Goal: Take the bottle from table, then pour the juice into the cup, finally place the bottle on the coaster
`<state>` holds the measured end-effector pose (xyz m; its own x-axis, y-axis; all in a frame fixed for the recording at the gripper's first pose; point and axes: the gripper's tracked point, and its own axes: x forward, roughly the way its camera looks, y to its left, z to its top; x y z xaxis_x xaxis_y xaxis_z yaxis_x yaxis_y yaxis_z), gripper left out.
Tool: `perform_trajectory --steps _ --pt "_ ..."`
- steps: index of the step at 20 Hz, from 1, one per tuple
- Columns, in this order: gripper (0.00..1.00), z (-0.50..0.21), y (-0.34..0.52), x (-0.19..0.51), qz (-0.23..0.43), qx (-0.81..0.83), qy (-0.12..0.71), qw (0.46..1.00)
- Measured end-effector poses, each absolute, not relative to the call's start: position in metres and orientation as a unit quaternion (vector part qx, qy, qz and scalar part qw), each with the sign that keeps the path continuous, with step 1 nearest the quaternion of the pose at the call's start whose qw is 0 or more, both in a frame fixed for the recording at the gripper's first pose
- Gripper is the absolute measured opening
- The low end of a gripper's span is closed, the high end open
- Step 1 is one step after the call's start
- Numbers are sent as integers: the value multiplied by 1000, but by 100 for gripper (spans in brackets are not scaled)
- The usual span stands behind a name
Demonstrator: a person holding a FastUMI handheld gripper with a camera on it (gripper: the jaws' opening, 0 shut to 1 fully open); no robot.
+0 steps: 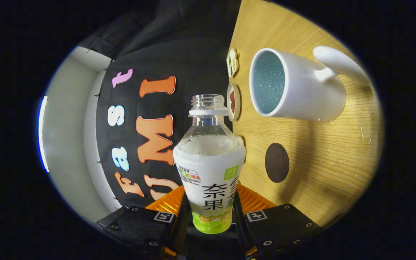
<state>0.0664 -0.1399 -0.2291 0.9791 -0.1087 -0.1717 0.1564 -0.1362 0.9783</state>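
The gripper [209, 213] has both fingers clenched on the lower body of a clear plastic bottle with a white and green label [209, 173], uncapped and rolled well over, since the wooden table [323, 169] stands on edge. At two o'clock from the bottle's open neck lies the white ceramic cup with a speckled pale-blue inside [294, 85], its mouth facing the neck but apart. At three o'clock sits a round dark coaster [277, 162]. The bottle looks light, thin-walled and squeezable, likely slick; hold stays best low on the labelled waist.
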Motion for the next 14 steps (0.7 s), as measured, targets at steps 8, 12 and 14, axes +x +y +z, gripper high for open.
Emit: perform_trajectory --steps 8,12,14 --pt "57 -222 -149 61 -95 788 -11 608" --pt "57 -221 -147 65 -99 789 2 606" --pt "57 -215 -151 71 -99 794 0 600"
